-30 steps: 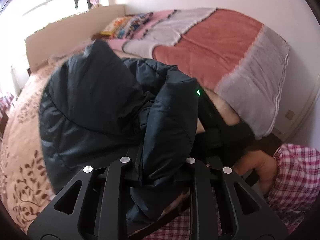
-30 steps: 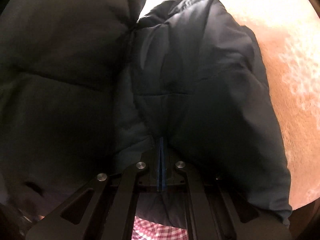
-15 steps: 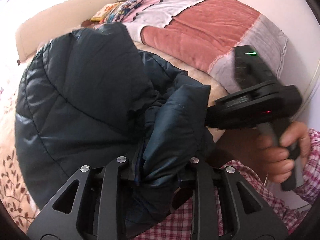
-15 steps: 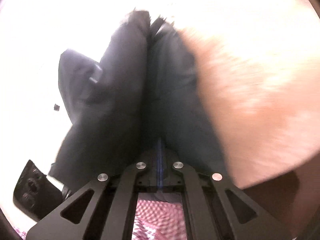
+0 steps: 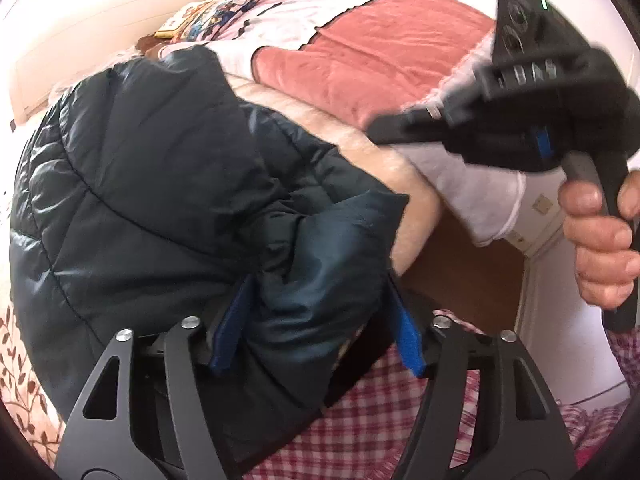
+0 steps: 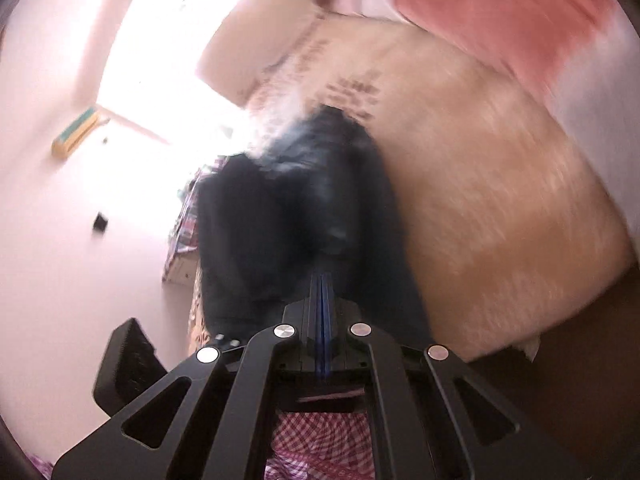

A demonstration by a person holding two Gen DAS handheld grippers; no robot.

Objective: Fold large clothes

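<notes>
A dark navy puffer jacket [image 5: 140, 168] lies bunched on the bed. In the left wrist view a puffy fold of it sits between the blue pads [image 5: 228, 332] of my left gripper [image 5: 316, 292]. Those jaws are opening and stand wide apart, and the fold rests loose between them. My right gripper [image 5: 376, 130] hangs in the air at the upper right, held by a hand [image 5: 600, 240], shut with nothing in it. In the blurred right wrist view the right gripper [image 6: 322, 280] has its pads together, and the jacket [image 6: 280, 220] lies beyond its tips.
The bed has a beige floral sheet [image 5: 16, 360], a red and grey blanket [image 5: 380, 48] at the back, a patterned pillow [image 5: 208, 16] and a pale headboard [image 5: 100, 20]. A person's pink checked garment [image 5: 380, 400] is close below. A bright window and an air conditioner [image 6: 76, 136] are on the wall.
My left jaws have spread apart from their grip on the jacket fold. The right gripper has lifted off the jacket and swung up to the right, still shut.
</notes>
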